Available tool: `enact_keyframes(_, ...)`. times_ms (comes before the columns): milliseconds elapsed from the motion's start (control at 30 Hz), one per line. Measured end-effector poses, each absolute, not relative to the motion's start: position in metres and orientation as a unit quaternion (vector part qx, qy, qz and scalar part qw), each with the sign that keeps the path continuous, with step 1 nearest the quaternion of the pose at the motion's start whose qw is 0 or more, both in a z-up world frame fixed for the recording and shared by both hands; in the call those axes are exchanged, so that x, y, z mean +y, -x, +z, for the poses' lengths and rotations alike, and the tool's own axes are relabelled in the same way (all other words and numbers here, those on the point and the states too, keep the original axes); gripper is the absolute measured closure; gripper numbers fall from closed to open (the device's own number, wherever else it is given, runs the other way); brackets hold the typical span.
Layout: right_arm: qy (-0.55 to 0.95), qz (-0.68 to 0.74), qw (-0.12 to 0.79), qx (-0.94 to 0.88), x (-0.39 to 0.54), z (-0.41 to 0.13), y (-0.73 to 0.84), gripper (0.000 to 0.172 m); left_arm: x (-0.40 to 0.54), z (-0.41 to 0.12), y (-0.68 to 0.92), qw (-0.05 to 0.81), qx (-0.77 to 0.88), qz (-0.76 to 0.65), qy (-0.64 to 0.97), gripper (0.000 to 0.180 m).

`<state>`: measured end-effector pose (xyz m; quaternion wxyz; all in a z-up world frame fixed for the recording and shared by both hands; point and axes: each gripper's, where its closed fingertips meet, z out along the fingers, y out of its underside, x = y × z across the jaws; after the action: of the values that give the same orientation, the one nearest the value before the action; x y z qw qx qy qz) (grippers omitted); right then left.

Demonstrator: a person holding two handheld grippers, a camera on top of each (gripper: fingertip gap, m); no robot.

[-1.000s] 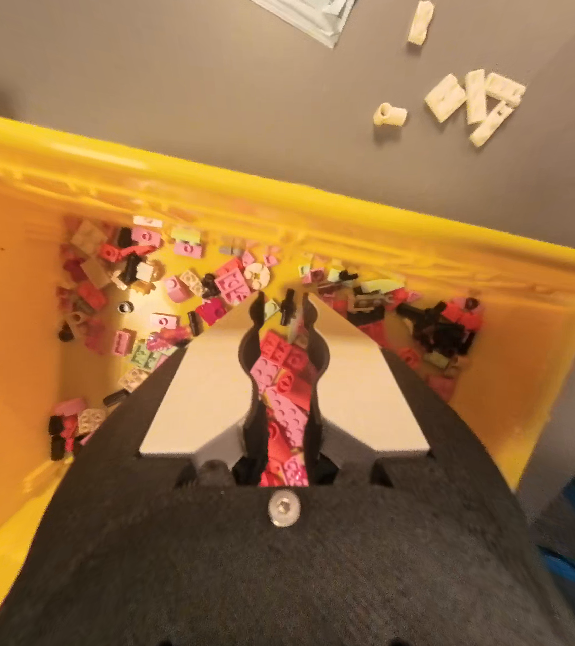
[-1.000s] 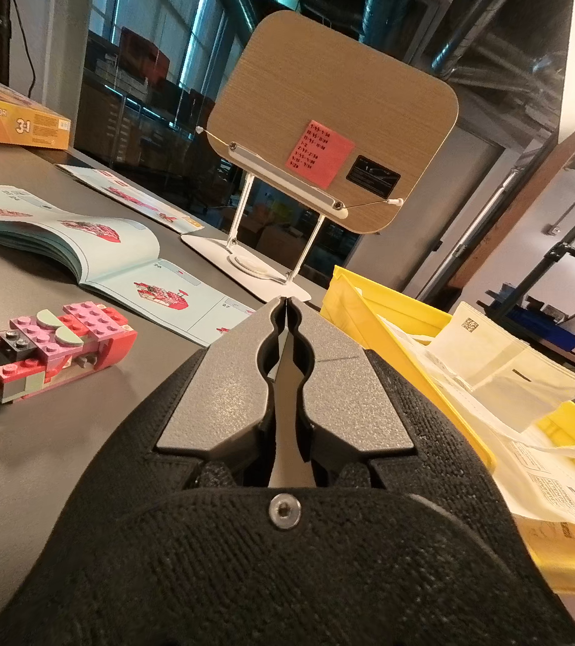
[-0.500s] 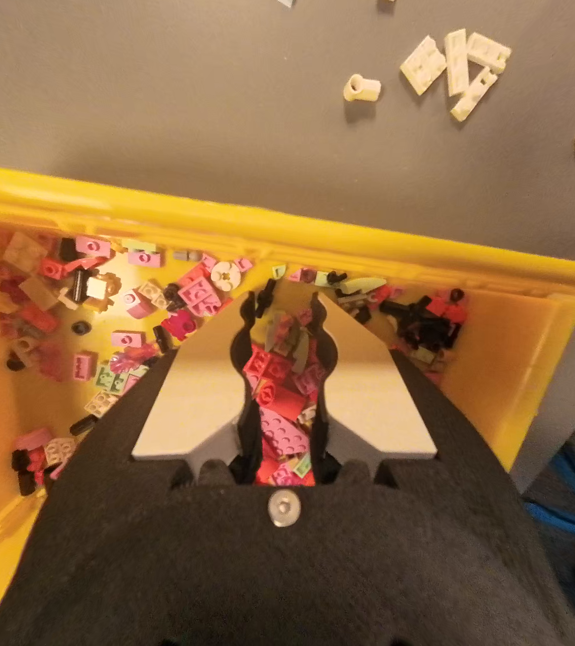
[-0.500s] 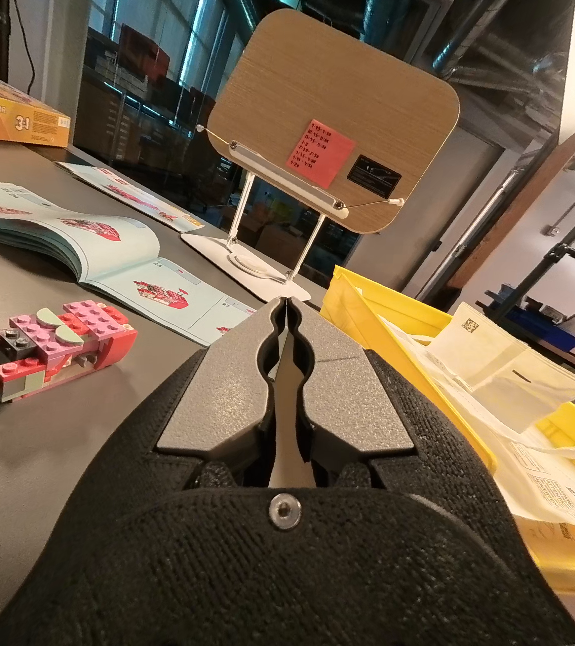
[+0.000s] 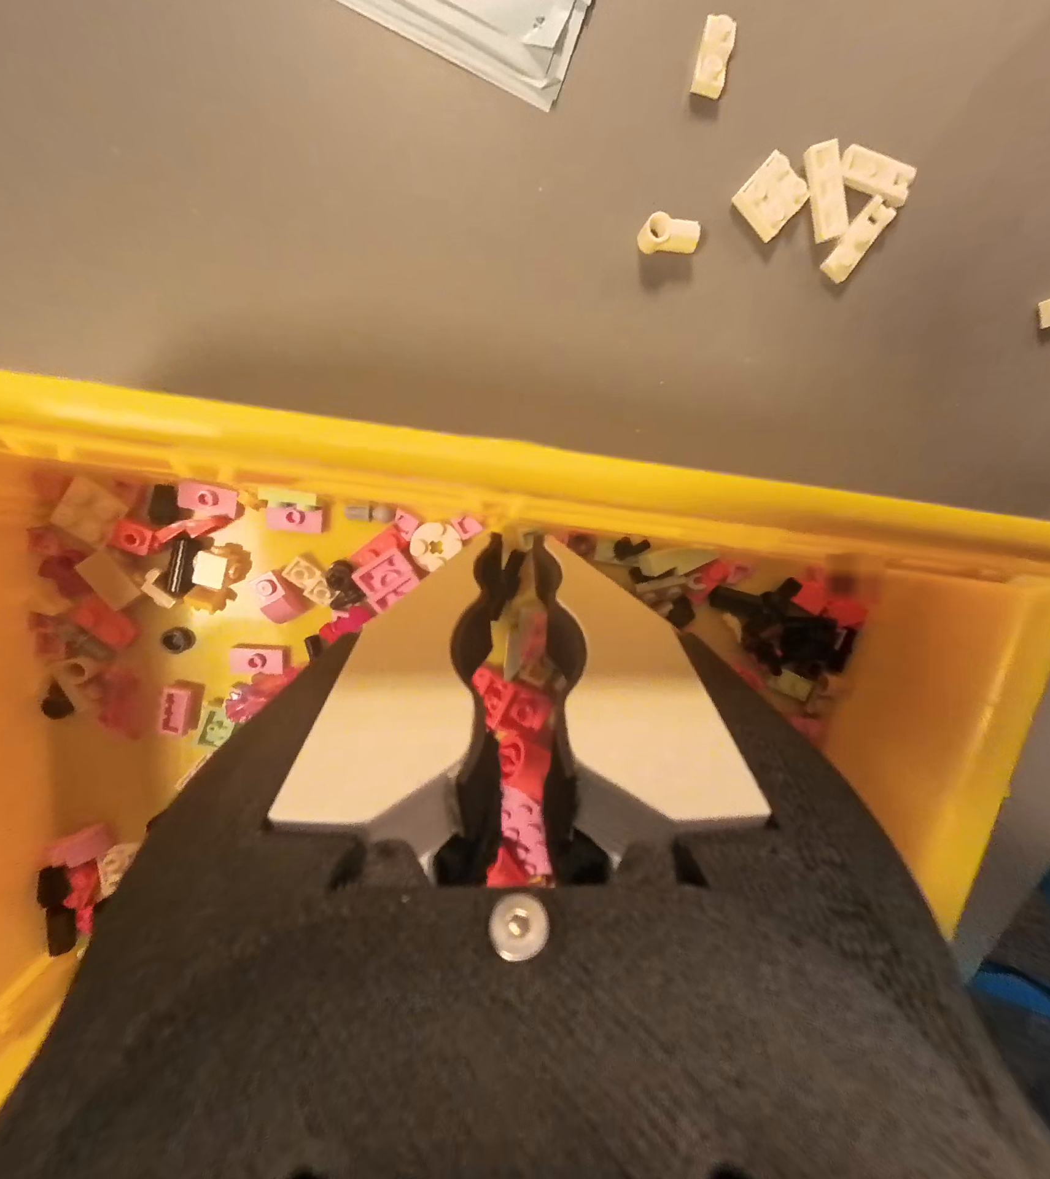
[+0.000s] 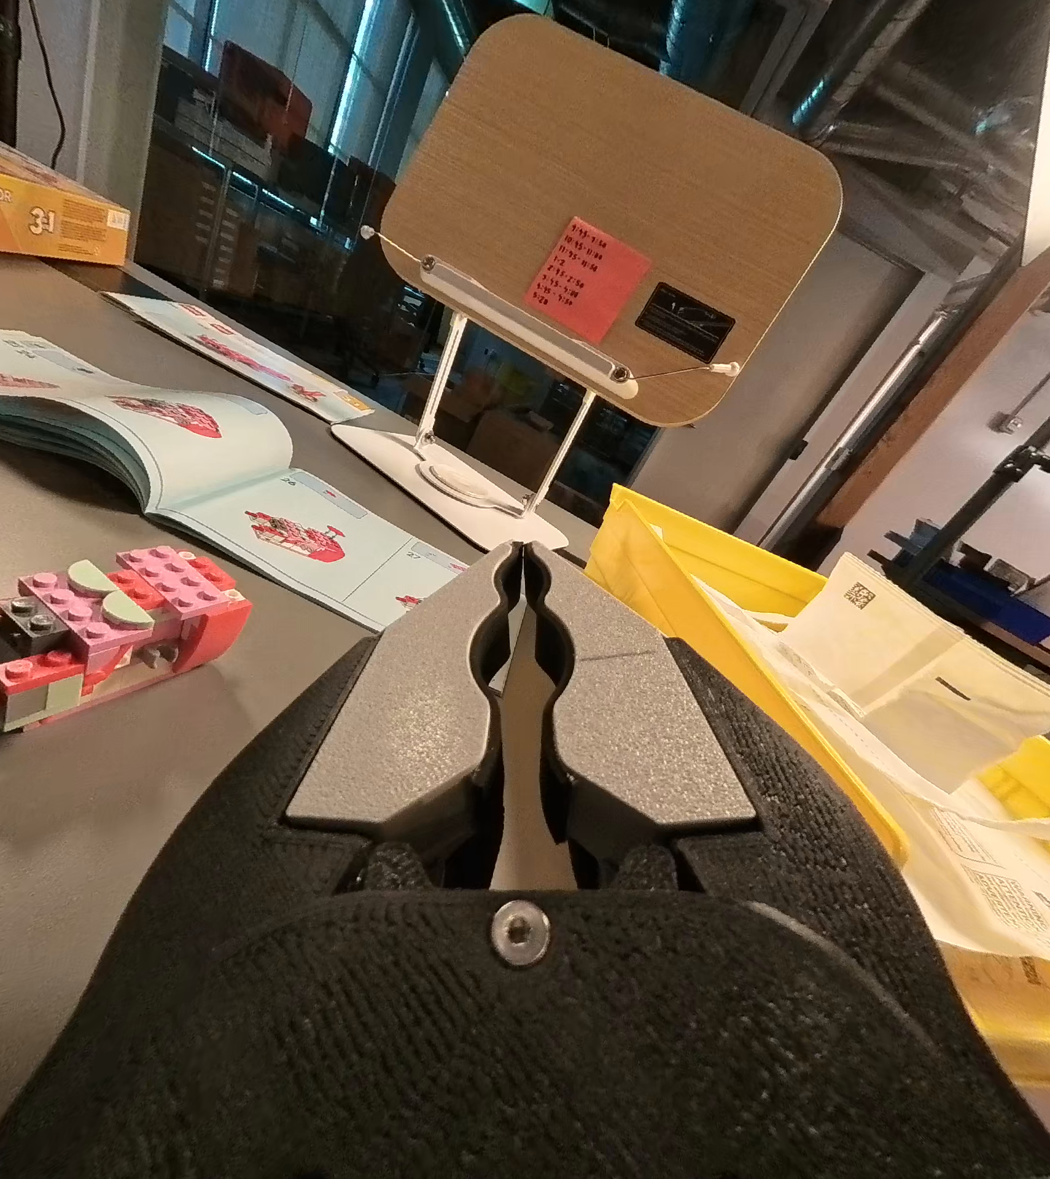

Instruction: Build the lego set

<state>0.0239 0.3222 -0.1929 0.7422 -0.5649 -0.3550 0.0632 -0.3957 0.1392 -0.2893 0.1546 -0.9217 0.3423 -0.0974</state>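
The pale green piece (image 5: 524, 628) sits upright between the left tongs (image 5: 517, 555). They are nearly closed and appear to pinch it near their tips, though blur keeps the pad contact from being sharp. The piece is thin and narrow, so the hold looks slight. A small black part lies just beside it at the left tip; whether that part is caught too, I cannot tell.

The tongs point down into a yellow bin (image 5: 318, 440), close to its far wall. Under and around them lies a heap of loose bricks (image 5: 382, 577) in pink, red, black and tan, thickest right below the tongs and at the bin's right end.

Beyond the far wall is the grey tabletop (image 5: 254, 223), with cream pieces (image 5: 822, 204) scattered toward its right edge.

The right tongs (image 6: 522, 548) are pressed together with nothing between them, well apart from all this. They hang over the tabletop between a pink and red brick model (image 6: 95, 631) on the left and a second yellow bin (image 6: 669, 574) holding paper bags (image 6: 924, 670) on the right. An open booklet (image 6: 210, 459) and a book stand (image 6: 605, 210) lie ahead.
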Motion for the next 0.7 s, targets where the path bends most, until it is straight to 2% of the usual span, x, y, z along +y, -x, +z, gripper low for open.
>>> enact_keyframes(300,0.565,0.063,0.742,-0.356,0.3222,-0.1930,-0.0235,0.172,0.1390,-0.2926,0.3953,0.145,0.346,-0.096,0.922,0.167)
enact_keyframes(700,0.565,0.065,0.743,-0.354,0.3221,-0.1927,-0.0239,0.172,0.1362,-0.2936,0.3998,0.145,0.367,-0.070,0.916,0.178)
